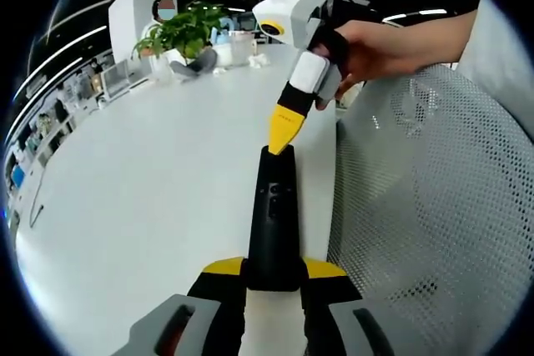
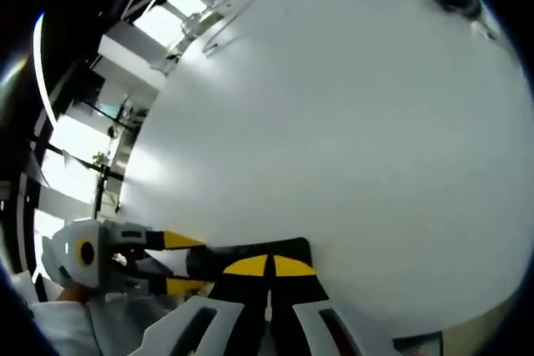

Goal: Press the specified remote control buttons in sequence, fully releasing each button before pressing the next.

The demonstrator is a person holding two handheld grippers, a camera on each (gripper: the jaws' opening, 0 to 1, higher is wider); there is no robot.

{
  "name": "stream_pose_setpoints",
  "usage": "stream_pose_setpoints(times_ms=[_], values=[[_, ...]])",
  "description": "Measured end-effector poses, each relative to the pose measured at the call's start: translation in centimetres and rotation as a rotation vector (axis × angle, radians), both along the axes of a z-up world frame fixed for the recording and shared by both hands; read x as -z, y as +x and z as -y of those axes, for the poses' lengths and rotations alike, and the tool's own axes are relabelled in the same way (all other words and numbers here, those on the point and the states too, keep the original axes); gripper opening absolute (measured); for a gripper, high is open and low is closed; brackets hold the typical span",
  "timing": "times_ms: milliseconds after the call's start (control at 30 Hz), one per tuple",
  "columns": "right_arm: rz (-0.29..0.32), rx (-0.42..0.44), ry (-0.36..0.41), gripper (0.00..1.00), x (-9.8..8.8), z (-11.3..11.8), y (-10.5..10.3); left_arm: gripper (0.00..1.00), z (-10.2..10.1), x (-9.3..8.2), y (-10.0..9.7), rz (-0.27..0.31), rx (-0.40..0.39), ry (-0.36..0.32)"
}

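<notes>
The left gripper (image 1: 271, 277) clamps the black remote (image 1: 274, 218) above the table (image 1: 133, 172) while the right gripper (image 1: 280, 141), jaws closed, presses its far end; next comes a full release.

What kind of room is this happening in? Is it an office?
Probably an open-plan office or lab. A long white table runs through it, with a leafy green potted plant at its far end, a white mesh-backed chair beside it, and strip ceiling lights overhead.
</notes>
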State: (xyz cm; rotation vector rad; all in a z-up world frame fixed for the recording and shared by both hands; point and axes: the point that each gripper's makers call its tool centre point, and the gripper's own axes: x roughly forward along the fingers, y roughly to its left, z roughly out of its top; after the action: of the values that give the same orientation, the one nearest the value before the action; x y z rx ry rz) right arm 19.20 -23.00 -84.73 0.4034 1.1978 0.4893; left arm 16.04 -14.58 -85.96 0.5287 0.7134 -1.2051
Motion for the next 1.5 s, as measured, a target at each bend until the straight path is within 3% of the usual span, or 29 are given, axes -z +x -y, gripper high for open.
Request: stream_pose_setpoints(times_ms=[533, 700, 900, 1033, 1500], values=[[0.033, -0.021, -0.04, 0.0, 0.18, 0.0, -0.06, 0.24, 0.1, -0.02, -0.04, 0.006, 0.014, -0.004], [0.027, 0.011, -0.017, 0.0, 0.21, 0.15, 0.11, 0.24, 0.1, -0.03, 0.0, 0.002, 0.011, -0.004], [0.093, -0.053, -0.068, 0.0, 0.14, -0.17, 0.31, 0.24, 0.12, -0.04, 0.02, 0.003, 0.01, -0.003], [0.059, -0.022, -0.042, 0.0, 0.14, 0.05, 0.35, 0.24, 0.12, -0.06, -0.01, 0.006, 0.01, -0.007], [0.057, -0.073, -0.035, 0.0, 0.09, -0.81, -0.06, 0.24, 0.17, -0.04, 0.0, 0.005, 0.009, -0.01]])
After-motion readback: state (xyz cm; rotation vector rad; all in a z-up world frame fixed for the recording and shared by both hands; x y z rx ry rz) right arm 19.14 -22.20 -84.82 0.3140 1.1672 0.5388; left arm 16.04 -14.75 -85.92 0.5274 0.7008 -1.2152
